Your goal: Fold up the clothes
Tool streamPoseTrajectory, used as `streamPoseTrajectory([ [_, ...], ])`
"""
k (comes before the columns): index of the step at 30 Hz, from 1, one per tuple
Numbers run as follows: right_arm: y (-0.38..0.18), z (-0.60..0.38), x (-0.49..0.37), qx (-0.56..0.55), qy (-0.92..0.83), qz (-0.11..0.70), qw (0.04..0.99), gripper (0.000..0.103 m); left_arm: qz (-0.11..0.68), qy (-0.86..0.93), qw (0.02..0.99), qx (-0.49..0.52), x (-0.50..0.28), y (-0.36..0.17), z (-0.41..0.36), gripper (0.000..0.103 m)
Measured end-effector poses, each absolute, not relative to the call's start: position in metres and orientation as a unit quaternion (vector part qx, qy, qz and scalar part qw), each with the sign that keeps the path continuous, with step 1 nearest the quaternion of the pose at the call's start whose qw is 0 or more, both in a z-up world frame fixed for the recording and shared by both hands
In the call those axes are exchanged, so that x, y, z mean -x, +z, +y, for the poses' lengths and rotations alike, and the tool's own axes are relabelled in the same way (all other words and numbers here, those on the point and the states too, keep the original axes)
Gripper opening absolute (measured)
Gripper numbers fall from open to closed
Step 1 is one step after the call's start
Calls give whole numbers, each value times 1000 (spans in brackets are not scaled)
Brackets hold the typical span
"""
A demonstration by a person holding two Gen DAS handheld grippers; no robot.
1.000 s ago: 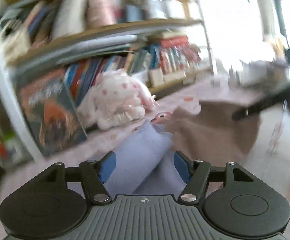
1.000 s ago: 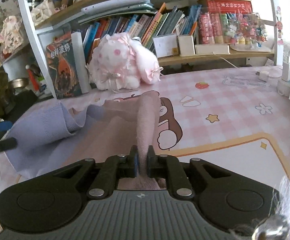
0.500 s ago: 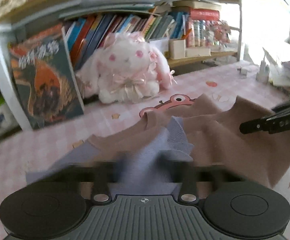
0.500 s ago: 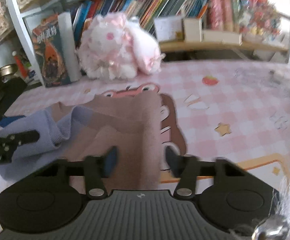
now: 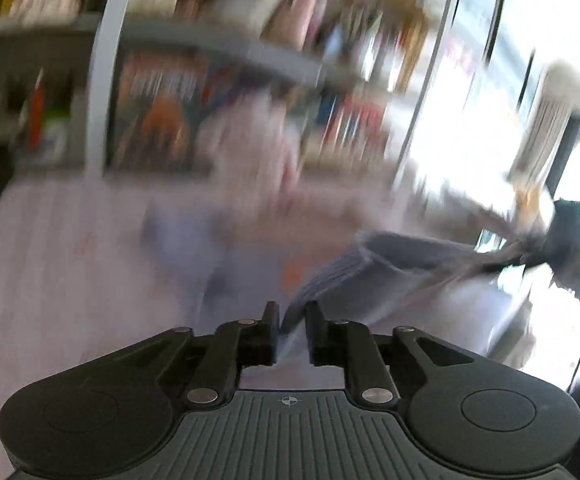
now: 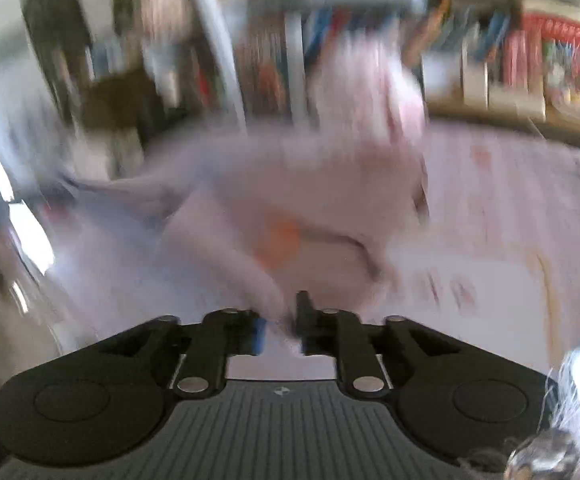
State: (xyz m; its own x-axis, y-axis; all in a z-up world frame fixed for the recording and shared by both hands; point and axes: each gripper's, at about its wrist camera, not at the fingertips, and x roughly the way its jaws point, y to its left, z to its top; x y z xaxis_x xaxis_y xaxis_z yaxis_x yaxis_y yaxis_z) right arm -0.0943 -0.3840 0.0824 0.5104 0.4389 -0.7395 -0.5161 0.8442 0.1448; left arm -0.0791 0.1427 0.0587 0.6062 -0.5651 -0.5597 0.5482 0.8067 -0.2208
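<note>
- Books fill the shelf (image 6: pixel 529 60) at the back of the room, and a pink plush toy (image 6: pixel 369 92) sits in front of them. Everything looks smeared, so small things are hard to make out.
- Left to right now: the left gripper (image 5: pixel 291 316) has its fingers nearly together, with a bit of purple cloth between them. It is pinching the garment (image 5: pixel 369 268).
- From that view, the garment runs up and off to the right in a stretched strip. It is lifted off the table there.
- At the far end of the strip there is a dark shape. I think it is the other tool, but the blur hides it.
- In the middle, a pink and purple heap of the garment lies on the table (image 6: pixel 509 208). It is bunched, not flat. An orange spot shows on it.
- The right gripper (image 6: pixel 282 316) is also nearly closed, with pinkish cloth pinched between its fingers.
- My guess at the step: both tools hold the garment and are swinging part of it over for a fold. How many folds it already has, I cannot tell.
- Next, I think, both tools need to keep their pinch and lay the cloth down smooth and even.
- On the right, the table has a pink checked cover with little pictures on it.
</note>
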Motion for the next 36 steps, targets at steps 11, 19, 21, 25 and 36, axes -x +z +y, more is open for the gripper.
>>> streamPoseTrajectory([
  [11, 101, -333, 73, 161, 237, 384, 878, 69, 317, -228, 909, -143, 42, 34, 63, 52],
  [19, 44, -223, -33, 220, 237, 363, 874, 55, 262, -249, 897, -254, -17, 17, -51, 52],
  [21, 38, -207, -51, 228, 237, 367, 870, 46, 267, -255, 894, -256, -30, 15, -66, 52],
  [25, 26, -190, -76, 255, 241, 378, 857, 35, 281, -273, 883, -258, -46, 10, -82, 52],
  [36, 64, -244, -103, 157, 174, 323, 917, 10, 242, -279, 867, -335, -59, -9, -138, 50],
])
